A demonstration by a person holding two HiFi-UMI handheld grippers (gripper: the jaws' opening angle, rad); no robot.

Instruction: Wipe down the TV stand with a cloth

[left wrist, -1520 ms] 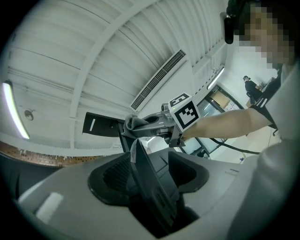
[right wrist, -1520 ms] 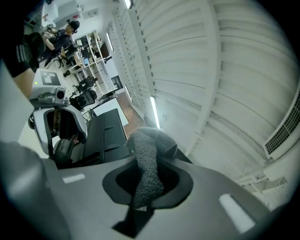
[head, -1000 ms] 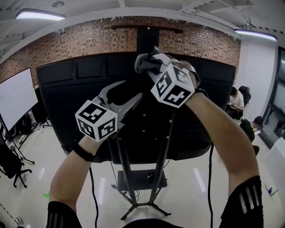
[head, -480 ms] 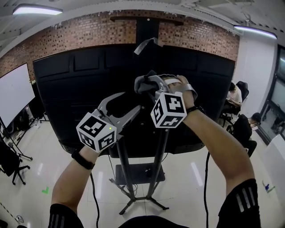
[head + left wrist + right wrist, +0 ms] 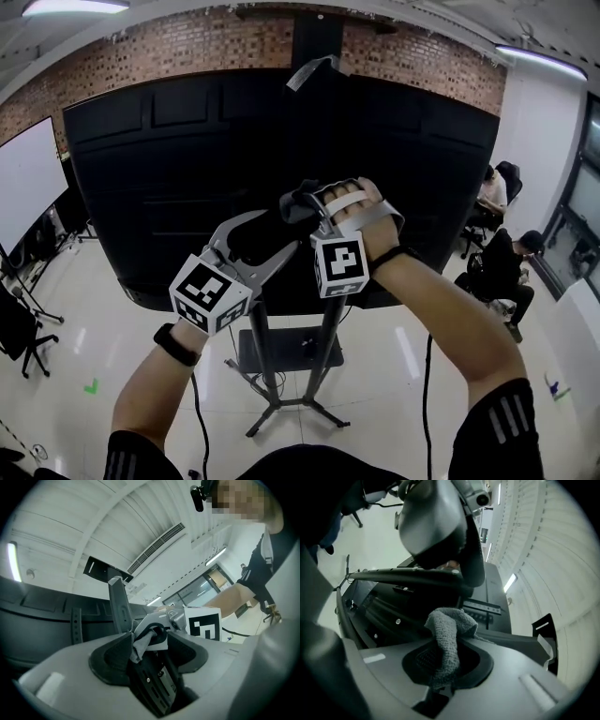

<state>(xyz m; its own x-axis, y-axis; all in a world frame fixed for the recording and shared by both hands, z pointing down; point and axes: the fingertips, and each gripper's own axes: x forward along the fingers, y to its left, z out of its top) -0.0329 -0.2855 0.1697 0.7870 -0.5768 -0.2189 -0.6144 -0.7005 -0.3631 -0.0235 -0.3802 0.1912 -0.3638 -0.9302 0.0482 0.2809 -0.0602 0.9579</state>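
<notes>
The one grey knitted cloth is bunched into a thick strip. Its long axis runs out along the jaws of the right gripper, away from the person and toward the big black back panel of the screen. In the right gripper view the cloth rises from between the two dark pads, which are closed tight on its lower end. Its free end folds over in a rounded lump. It sits before the lower middle of the panel, above the panel's bottom edge. Whether it touches the panel I cannot tell.

The left gripper is just beside it, lower and to the left. Its two metal jaws are spread wide with nothing between them, and their tips point at the cloth. The left gripper view shows both pads well apart, with the cloth and the right gripper's marker cube beyond them.

Under the panel stands the black metal TV stand. It has two slanted uprights, one dark shelf between them and splayed feet on the glossy white floor.

Further out are one whiteboard at the left edge, a brick wall behind, and two seated people at the right.
</notes>
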